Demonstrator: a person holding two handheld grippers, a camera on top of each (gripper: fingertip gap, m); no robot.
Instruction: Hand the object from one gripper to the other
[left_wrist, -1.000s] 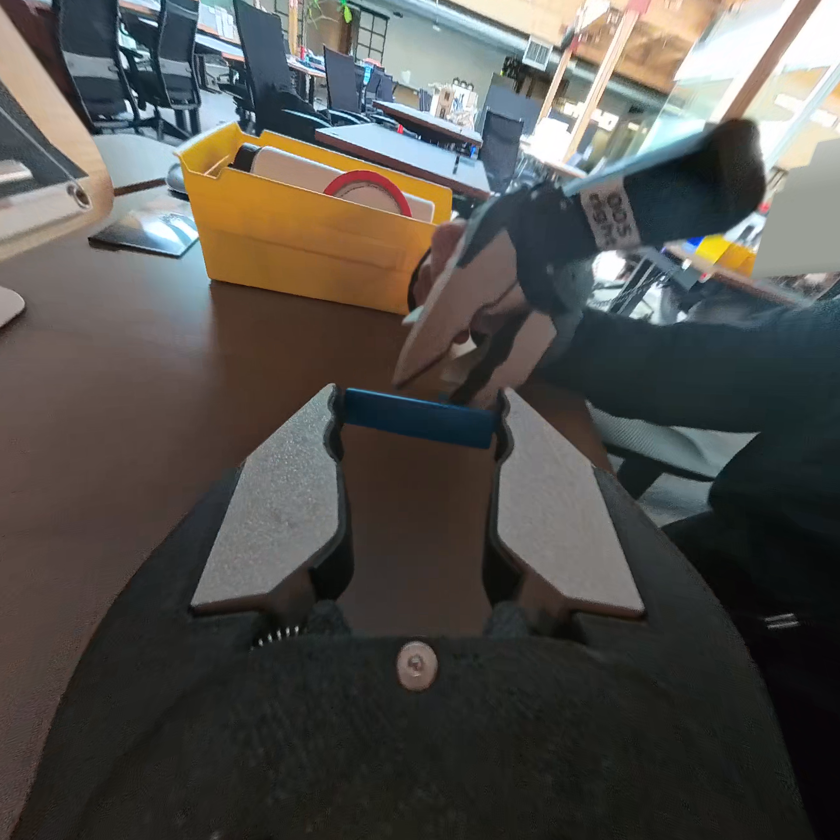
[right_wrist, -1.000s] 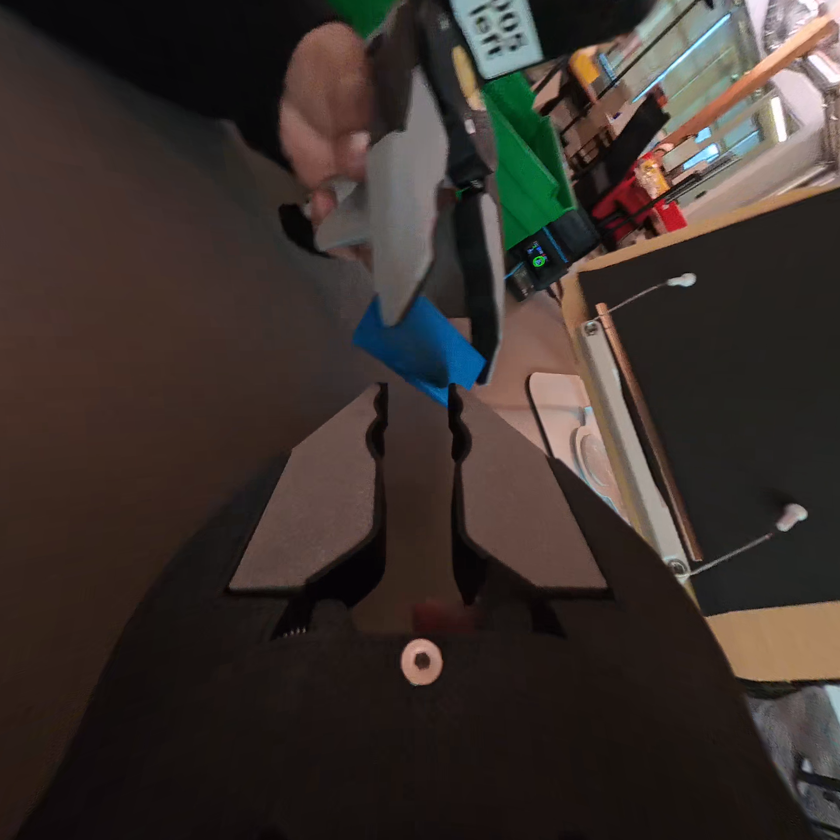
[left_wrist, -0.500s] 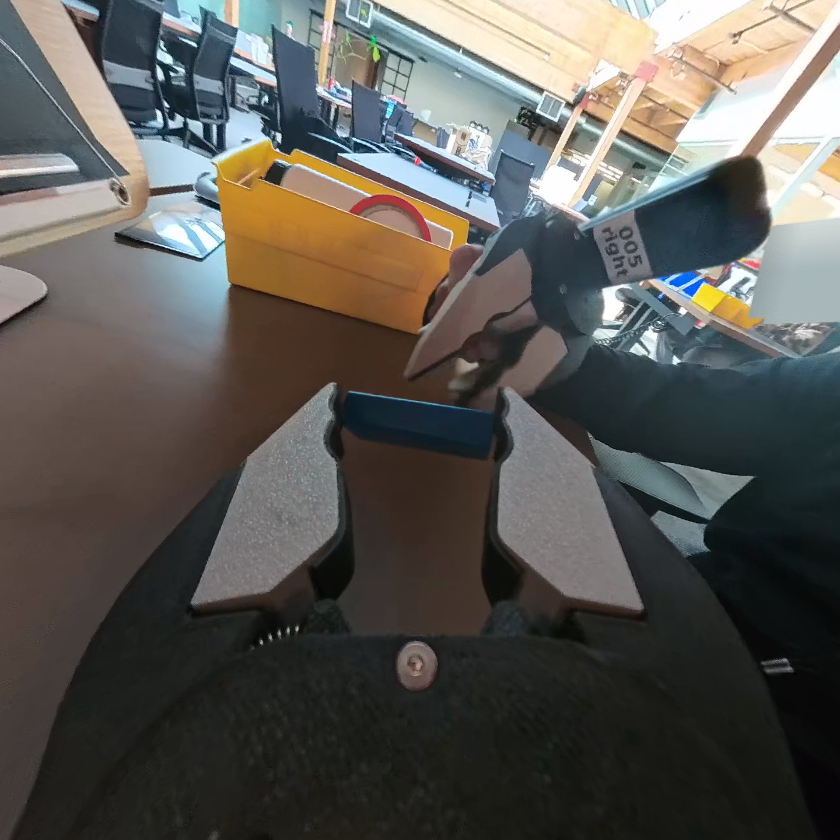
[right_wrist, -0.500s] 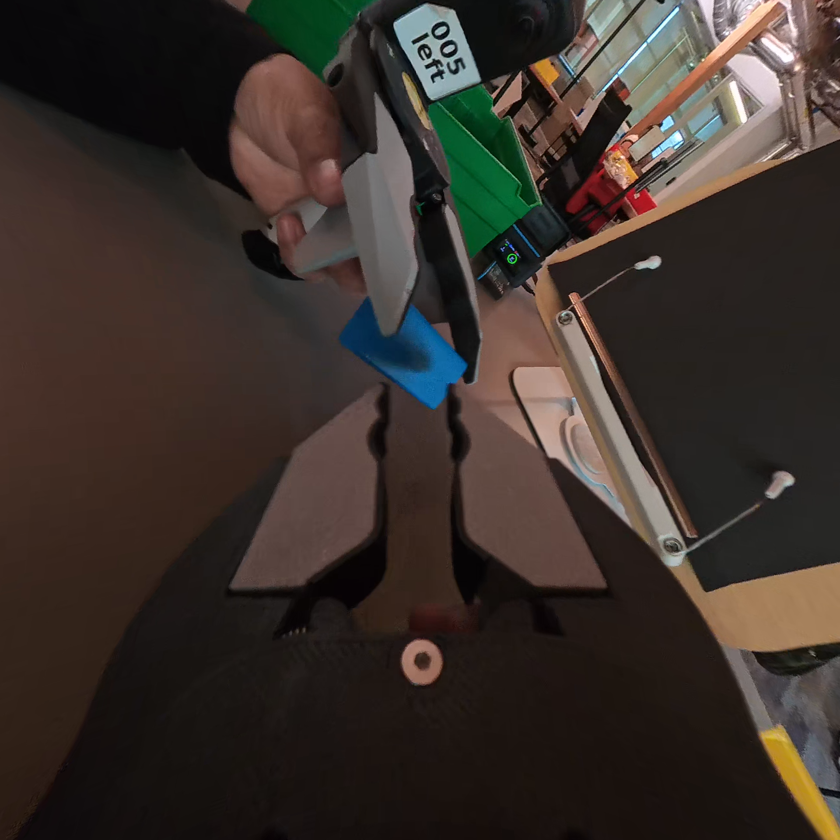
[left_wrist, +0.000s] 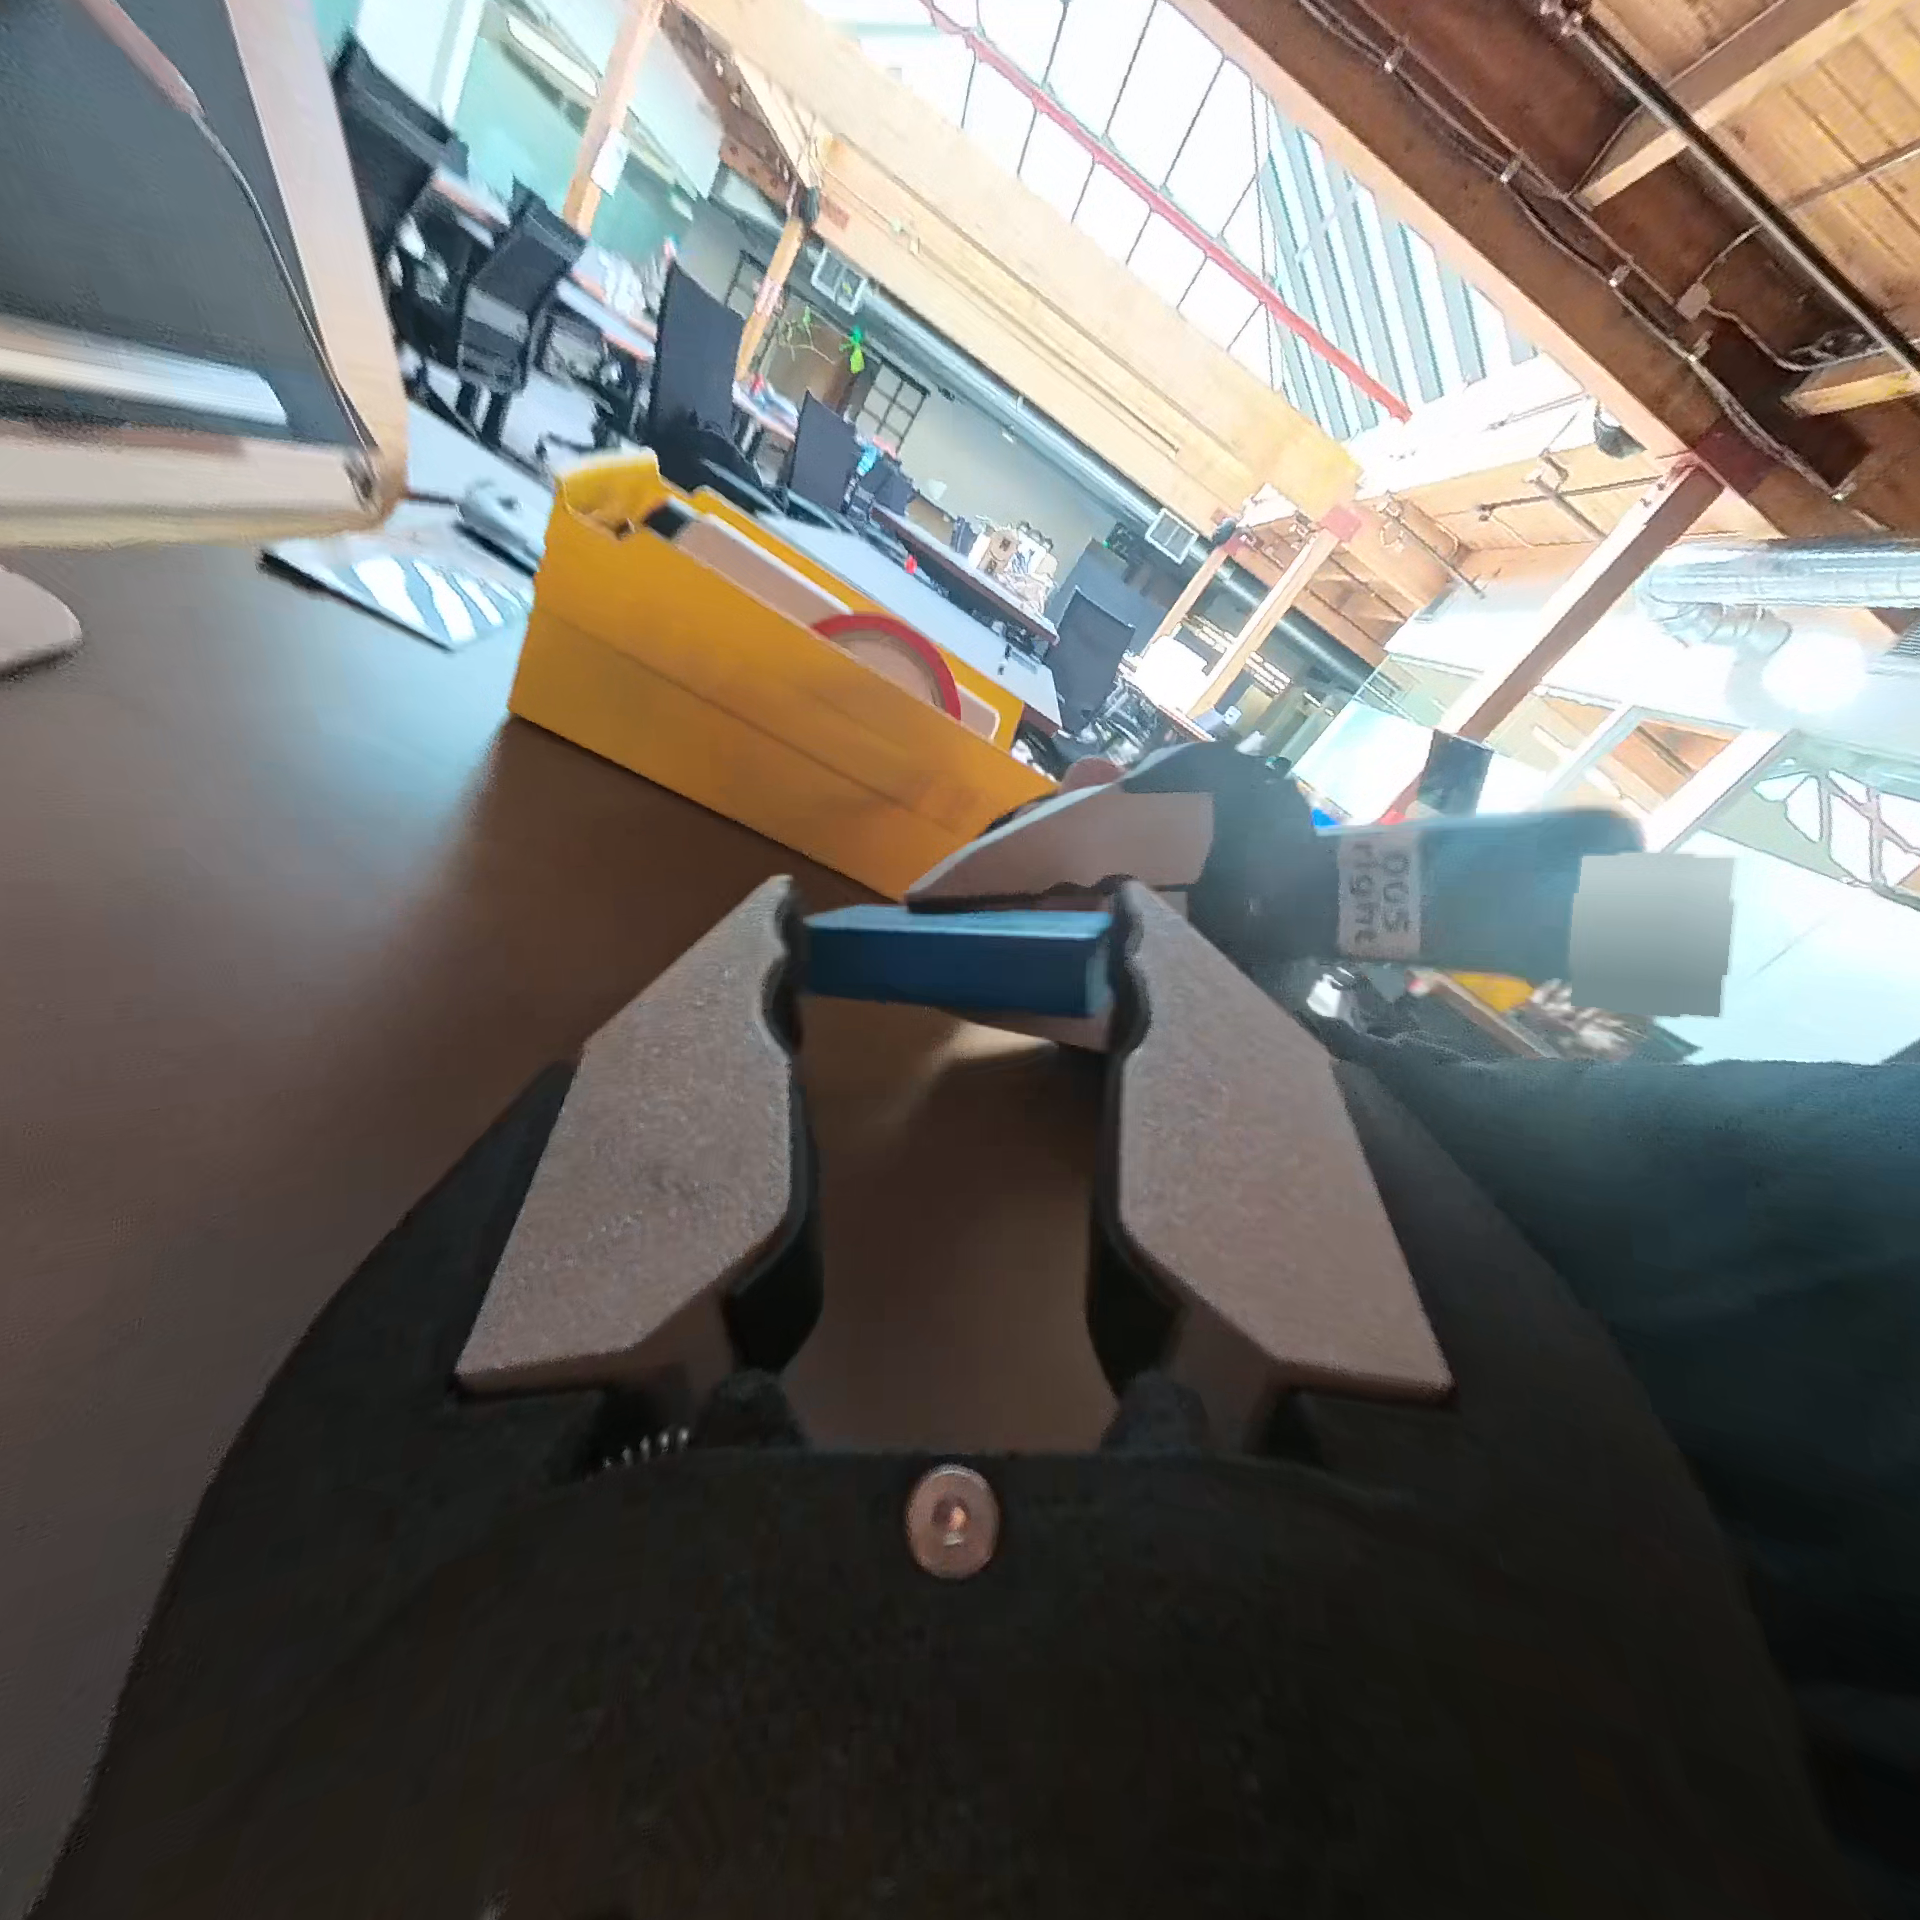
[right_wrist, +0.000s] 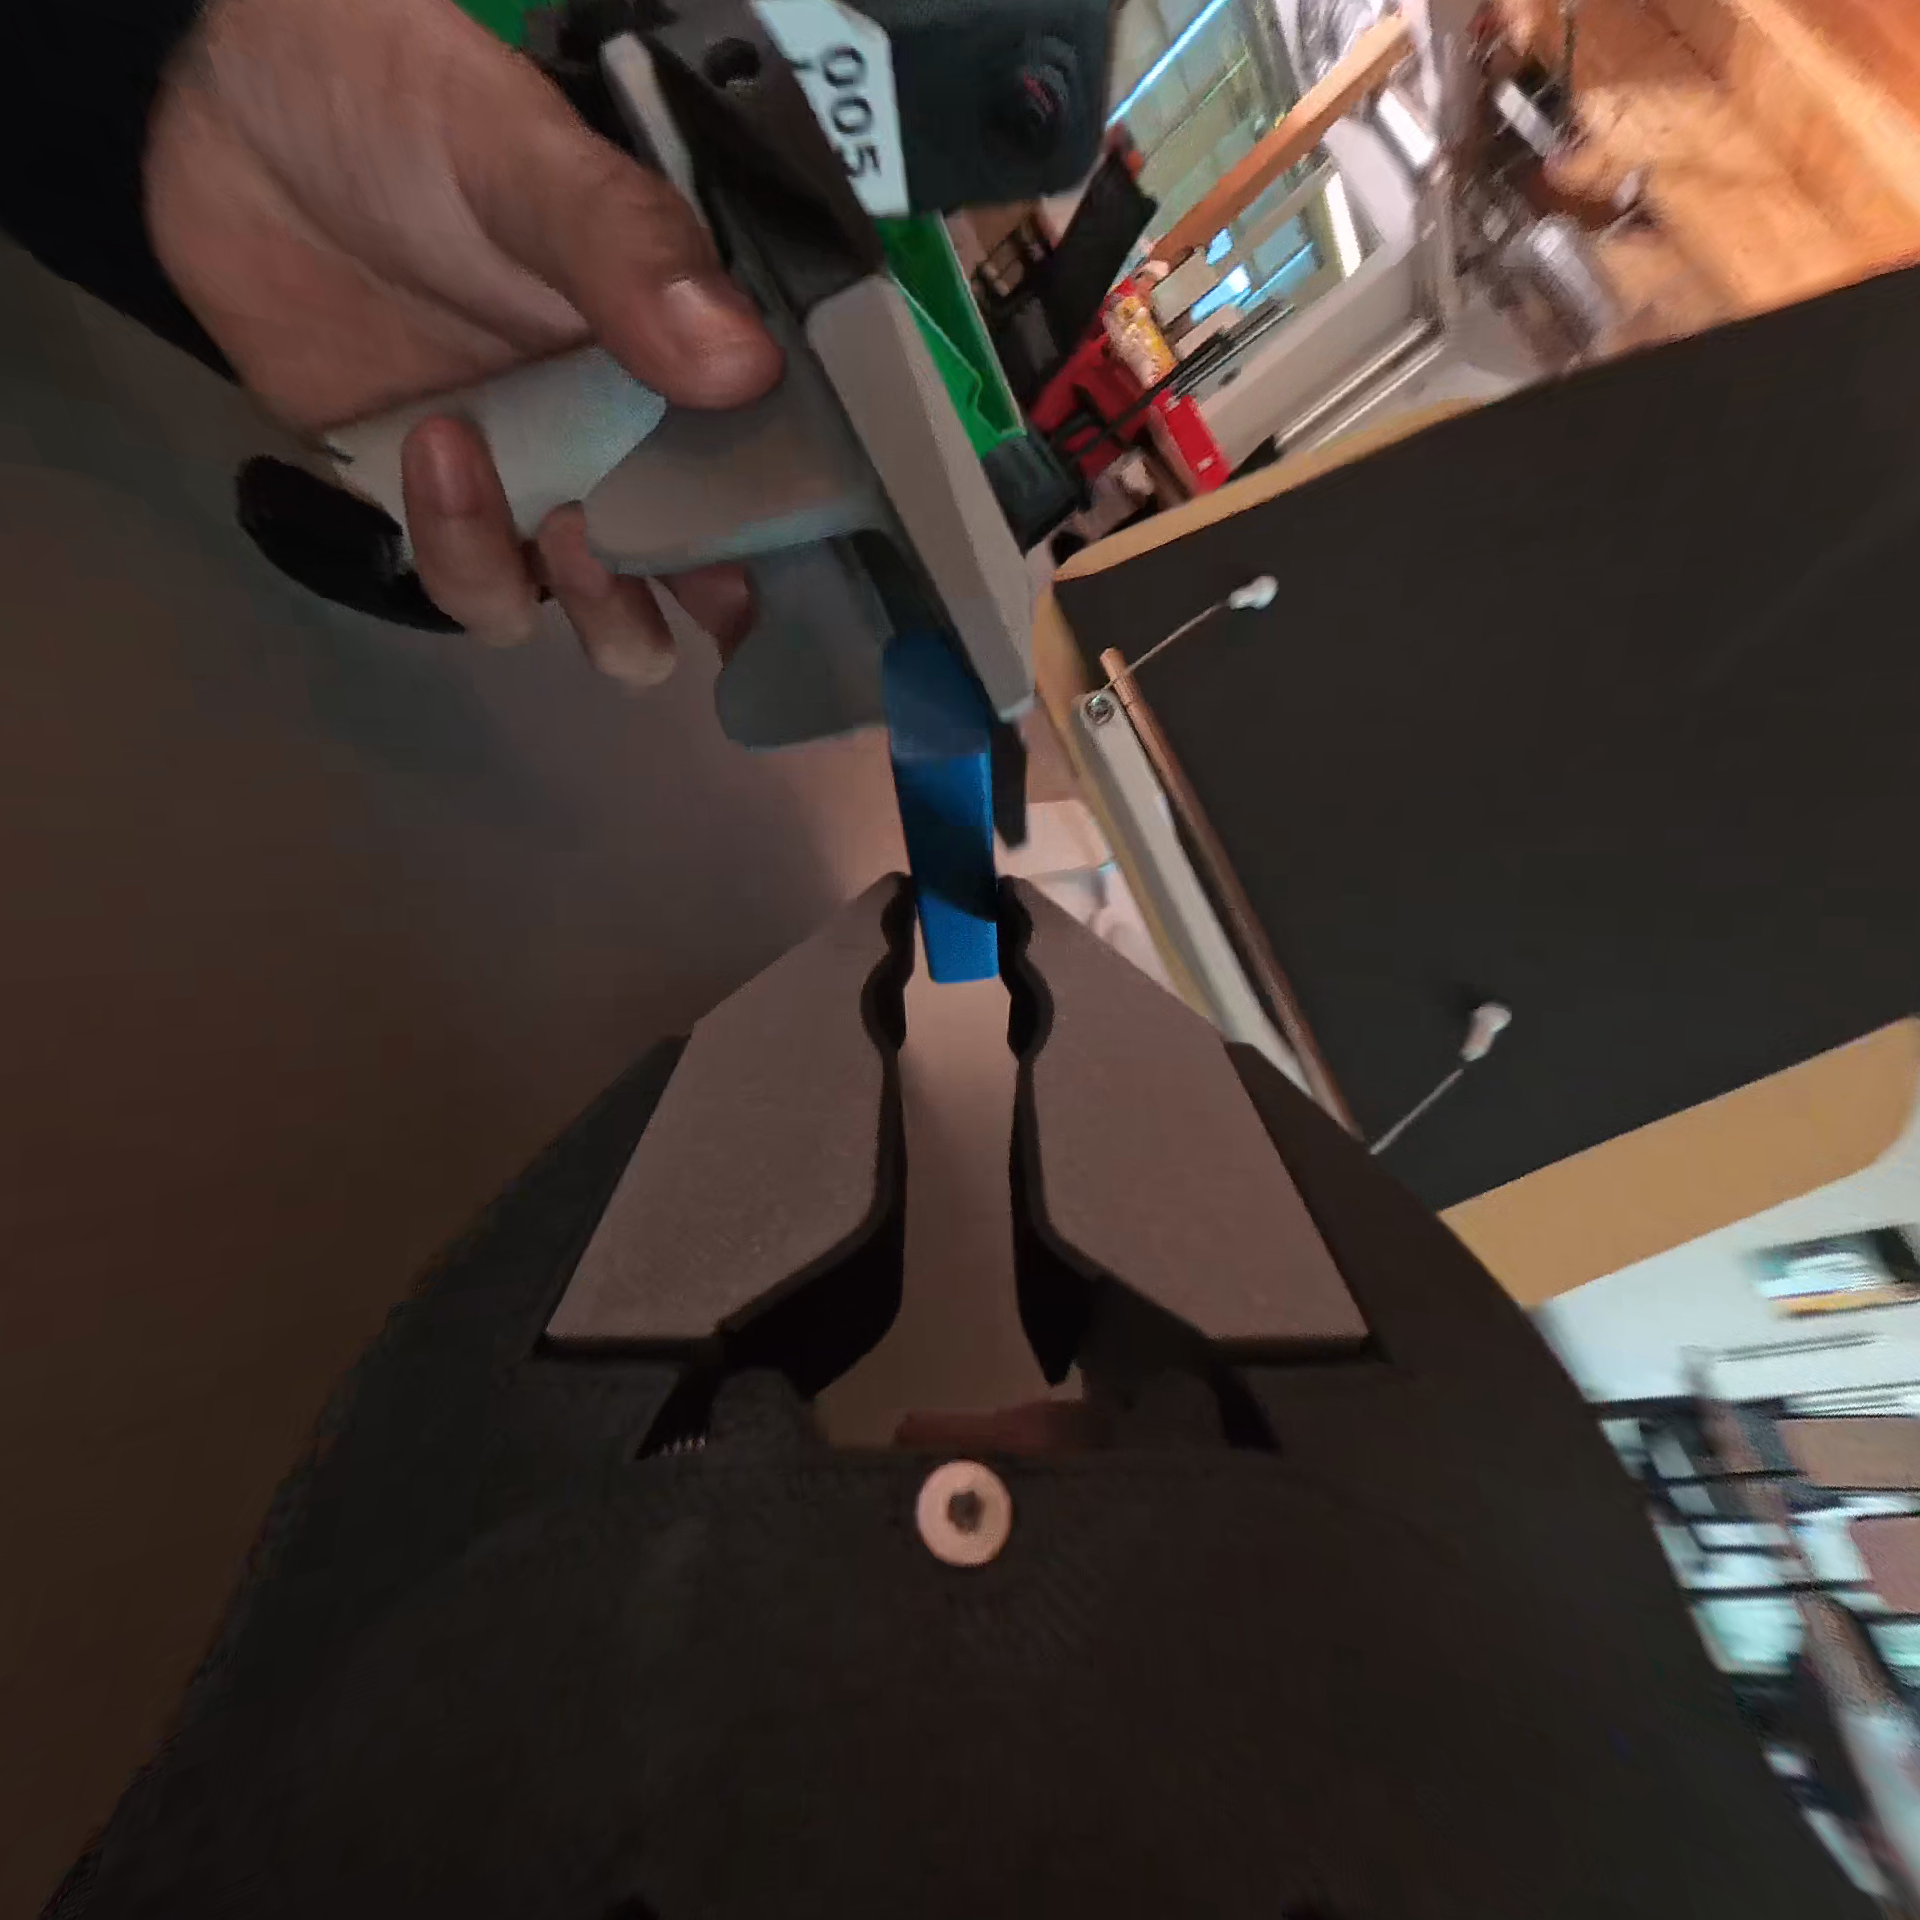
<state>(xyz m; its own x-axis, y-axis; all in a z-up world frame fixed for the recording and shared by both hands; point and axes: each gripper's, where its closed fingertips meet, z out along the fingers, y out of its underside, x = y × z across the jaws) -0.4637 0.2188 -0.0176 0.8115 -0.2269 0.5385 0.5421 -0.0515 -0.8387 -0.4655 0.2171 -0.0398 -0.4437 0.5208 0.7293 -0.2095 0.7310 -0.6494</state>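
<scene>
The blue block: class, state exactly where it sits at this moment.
The blue block is off the table, clamped crosswise between the left tongs' tips, while its free end sits between the right tongs' tips.

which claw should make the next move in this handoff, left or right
Right. The right claw already has its fingertips around the free end of the blue block, so it only needs to clamp. The left claw holds the block by its ends and should release afterwards.
</scene>
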